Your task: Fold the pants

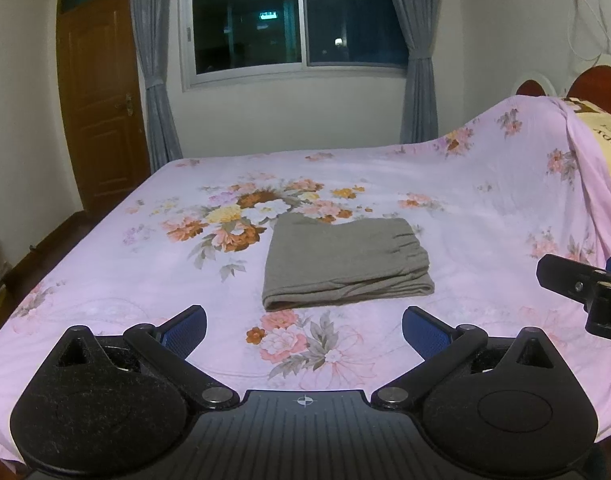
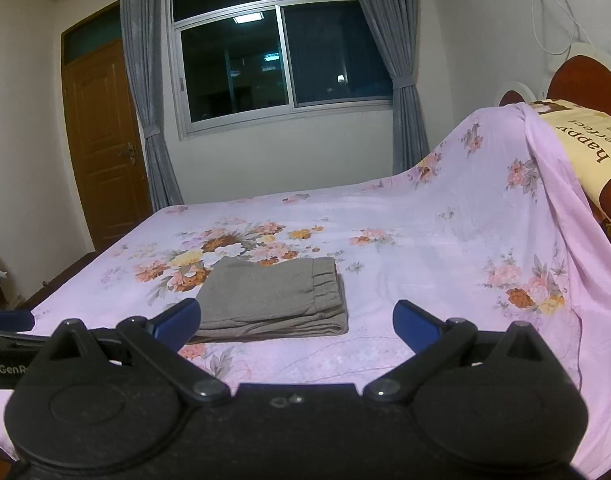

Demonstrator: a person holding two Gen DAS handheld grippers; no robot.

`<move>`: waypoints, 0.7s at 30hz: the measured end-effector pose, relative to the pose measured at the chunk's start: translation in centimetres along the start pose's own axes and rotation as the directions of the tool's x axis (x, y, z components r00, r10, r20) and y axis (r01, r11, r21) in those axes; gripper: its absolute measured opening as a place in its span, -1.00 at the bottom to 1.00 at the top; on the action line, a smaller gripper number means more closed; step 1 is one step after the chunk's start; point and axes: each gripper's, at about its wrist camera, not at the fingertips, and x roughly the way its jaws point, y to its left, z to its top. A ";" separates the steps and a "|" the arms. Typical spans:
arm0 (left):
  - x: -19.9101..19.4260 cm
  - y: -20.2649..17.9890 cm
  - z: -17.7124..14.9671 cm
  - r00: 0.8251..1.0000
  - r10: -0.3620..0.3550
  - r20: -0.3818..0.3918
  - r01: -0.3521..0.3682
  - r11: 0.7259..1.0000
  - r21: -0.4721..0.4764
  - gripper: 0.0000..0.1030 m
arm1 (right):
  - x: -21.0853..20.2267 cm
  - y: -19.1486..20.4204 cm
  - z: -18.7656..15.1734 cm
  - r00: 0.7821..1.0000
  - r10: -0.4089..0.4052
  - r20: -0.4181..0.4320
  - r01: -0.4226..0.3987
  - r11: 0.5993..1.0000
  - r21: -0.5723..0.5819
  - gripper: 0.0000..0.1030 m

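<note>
Grey pants (image 1: 345,264) lie folded into a compact rectangle on the pink floral bedsheet (image 1: 105,272), waistband to the right. They also show in the right wrist view (image 2: 271,300). My left gripper (image 1: 304,328) is open and empty, held back from the near edge of the pants. My right gripper (image 2: 297,322) is open and empty, also short of the pants, which sit ahead and to its left. The right gripper's side shows at the right edge of the left wrist view (image 1: 585,284). The left gripper's blue tip shows at the left edge of the right wrist view (image 2: 9,320).
The sheet rises over a pillow (image 2: 585,160) by the headboard (image 2: 585,80) on the right. A wooden door (image 1: 101,112) stands at the back left. A dark window (image 1: 293,20) with grey curtains (image 1: 417,60) is behind the bed.
</note>
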 end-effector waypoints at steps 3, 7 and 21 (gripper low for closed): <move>0.1 0.0 0.0 1.000 0.003 0.001 -0.003 1.000 0.000 1.00 | 0.0 0.0 0.0 1.000 0.000 0.000 0.000 1.000 0.002 1.00; 0.1 0.1 0.0 1.000 0.004 0.002 -0.004 1.000 0.000 1.00 | 0.0 0.0 -0.1 1.000 0.002 0.001 -0.002 1.000 -0.001 1.00; 1.1 -0.2 0.1 1.000 0.013 -0.002 -0.013 1.000 0.001 1.00 | 1.3 0.0 -0.6 1.000 0.008 -0.020 -0.008 1.000 -0.005 1.00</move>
